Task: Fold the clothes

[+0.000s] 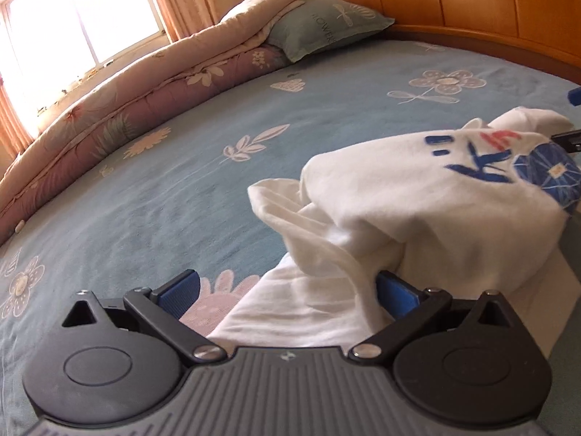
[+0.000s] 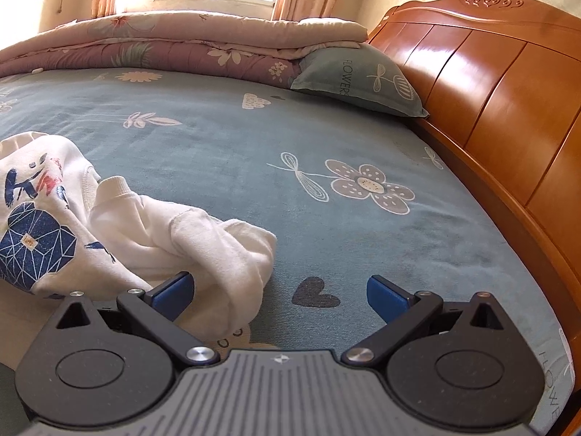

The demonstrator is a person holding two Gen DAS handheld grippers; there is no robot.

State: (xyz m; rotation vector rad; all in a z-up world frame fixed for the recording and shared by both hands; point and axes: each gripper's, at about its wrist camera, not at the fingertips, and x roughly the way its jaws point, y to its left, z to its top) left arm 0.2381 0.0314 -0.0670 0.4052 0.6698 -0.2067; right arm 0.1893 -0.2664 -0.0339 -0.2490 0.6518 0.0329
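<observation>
a white sweatshirt (image 1: 428,196) with a blue and red print lies crumpled in a heap on the blue flowered bedsheet (image 1: 174,181), on the near side of the bed and well apart from the pillow (image 1: 326,25) and the rolled quilt (image 1: 138,83) by the window. nothing of it is folded yet.

the left gripper (image 1: 287,290) hangs low over the sheet with its blue fingers (image 1: 179,290) spread wide; white cloth lies between them and drapes over the right-hand finger, but the jaws are not clamped on it. the right gripper (image 2: 277,292) is likewise spread wide, with a bunched sleeve (image 2: 225,254) lying between its fingers, just beside the left-hand one, and nothing pinched.

the garment looks soft, thick and light, a knit that will sag and bunch rather than hold a line, and it should not slip much on the fuzzy sheet. it is not fragile, so a firm pinch is safe. the ribbed cuff (image 2: 112,187) is probably the best hold, being thicker and less likely to pull out of the pads than a single layer. a likely first move is to take two edges well apart and draw the heap flat before any fold; grabbing the middle of the pile would likely catch several layers at once.
</observation>
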